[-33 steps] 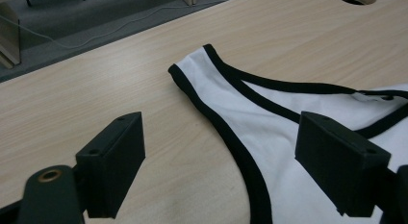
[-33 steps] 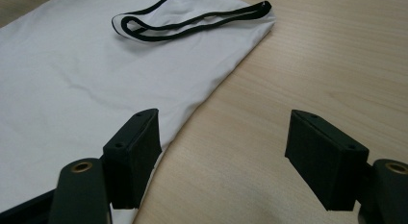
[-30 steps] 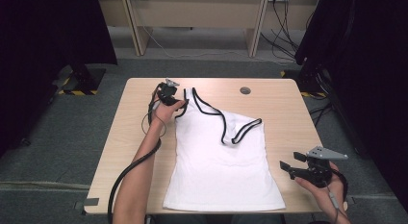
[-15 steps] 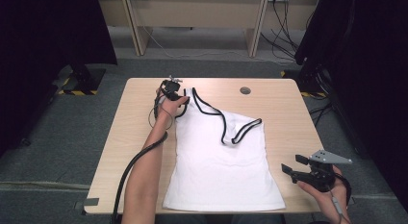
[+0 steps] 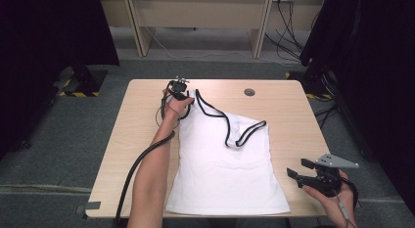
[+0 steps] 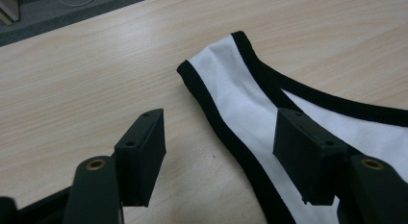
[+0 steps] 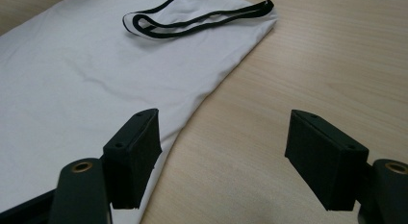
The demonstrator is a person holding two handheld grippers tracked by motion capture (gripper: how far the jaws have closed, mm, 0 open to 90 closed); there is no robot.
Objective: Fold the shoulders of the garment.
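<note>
Left gripper (image 6: 219, 159) jaws apart, just been closing, straddling black-trimmed strap (image 6: 226, 89) of white tank top (image 5: 222, 164) on table (image 5: 293, 115), pads not yet pressing; right gripper (image 7: 235, 156) spread wide, hem edge beside its left jaw.

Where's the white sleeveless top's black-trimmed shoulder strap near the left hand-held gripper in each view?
High view: black-trimmed shoulder strap at upper centre-left, just right of the left hand-held gripper.
Left gripper view: upper centre, its end ahead of the open jaws, its length running back between them.
Right gripper view: I can't match it with confidence.
Shared landmark: the white sleeveless cotton top on the pale wooden table.
</note>
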